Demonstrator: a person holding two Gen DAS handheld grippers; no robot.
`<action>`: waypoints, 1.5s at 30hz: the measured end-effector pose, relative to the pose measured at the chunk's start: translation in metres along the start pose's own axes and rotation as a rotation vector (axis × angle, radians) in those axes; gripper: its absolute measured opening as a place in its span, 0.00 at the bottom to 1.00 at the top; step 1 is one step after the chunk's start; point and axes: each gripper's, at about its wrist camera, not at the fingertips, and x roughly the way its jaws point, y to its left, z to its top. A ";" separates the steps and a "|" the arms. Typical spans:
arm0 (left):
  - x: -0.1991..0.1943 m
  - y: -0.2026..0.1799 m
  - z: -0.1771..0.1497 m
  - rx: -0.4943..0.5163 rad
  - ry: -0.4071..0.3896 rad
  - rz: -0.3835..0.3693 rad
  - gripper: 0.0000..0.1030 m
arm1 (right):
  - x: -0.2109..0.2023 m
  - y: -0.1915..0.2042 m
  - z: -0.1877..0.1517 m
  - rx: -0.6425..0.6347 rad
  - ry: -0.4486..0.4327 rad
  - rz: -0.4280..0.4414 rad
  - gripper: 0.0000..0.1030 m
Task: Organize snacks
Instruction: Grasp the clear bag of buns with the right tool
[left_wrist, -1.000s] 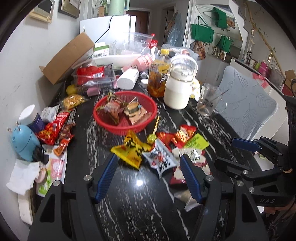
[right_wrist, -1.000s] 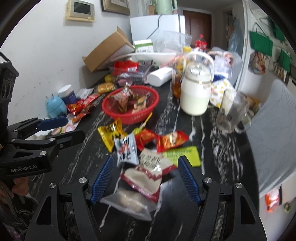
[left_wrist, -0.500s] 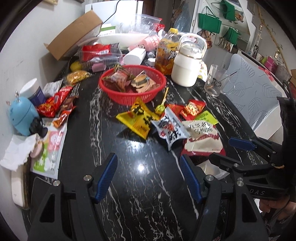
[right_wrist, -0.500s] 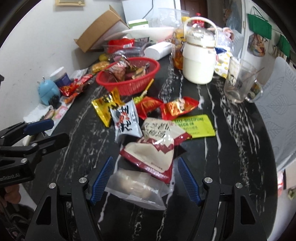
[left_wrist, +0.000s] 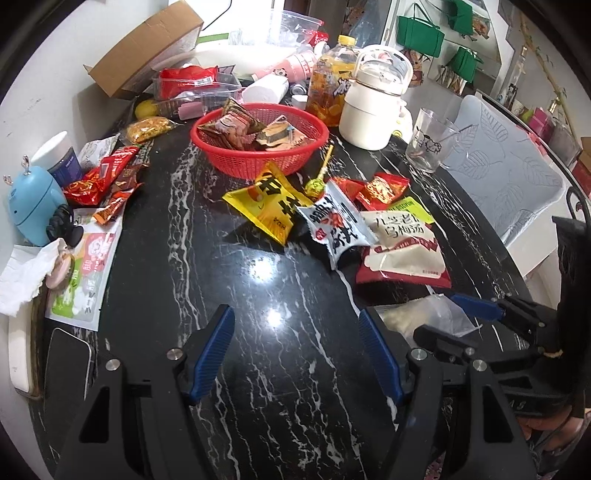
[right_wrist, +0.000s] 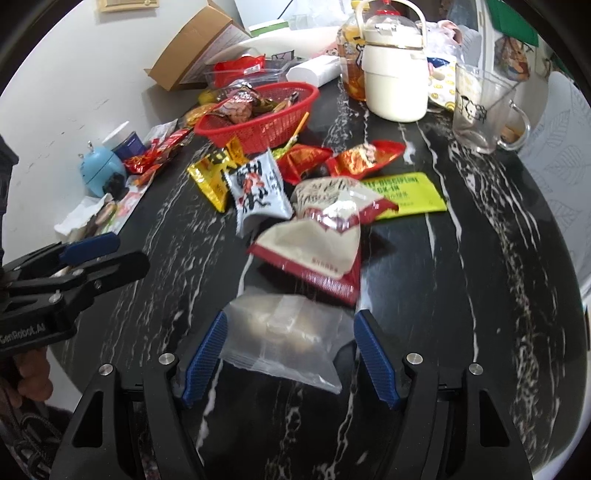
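Observation:
A red basket (left_wrist: 258, 155) holding several snack packs stands mid-table; it also shows in the right wrist view (right_wrist: 258, 122). Loose snacks lie in front of it: a yellow pack (left_wrist: 267, 203), a white-and-black pack (left_wrist: 334, 225), a red-and-cream pouch (right_wrist: 314, 243), a green sachet (right_wrist: 402, 197), red-orange wrappers (right_wrist: 364, 158). A clear bag (right_wrist: 284, 338) lies between my right gripper's open fingers; the right gripper (right_wrist: 290, 354) is low over it. My left gripper (left_wrist: 297, 354) is open and empty above bare table.
A white jug (left_wrist: 373, 103), an orange drink bottle (left_wrist: 332, 85), a glass mug (right_wrist: 480, 110) and a cardboard box (left_wrist: 147, 48) crowd the far side. A blue gadget (left_wrist: 31, 203), wrappers, tissue and a phone (left_wrist: 66, 369) line the left edge.
Both grippers have come lower and nearer over the table. The clear bag now lies between the right gripper's open fingers. Nothing was taken hold of.

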 end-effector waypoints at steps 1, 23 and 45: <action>0.001 -0.001 -0.001 0.002 0.002 -0.003 0.67 | 0.000 0.000 -0.003 0.003 0.002 0.006 0.68; -0.003 0.016 -0.008 -0.055 -0.015 0.056 0.67 | 0.004 -0.002 0.009 0.109 0.032 0.044 0.77; 0.012 0.009 0.001 -0.045 0.006 0.050 0.67 | 0.017 0.003 -0.006 -0.024 0.073 -0.069 0.72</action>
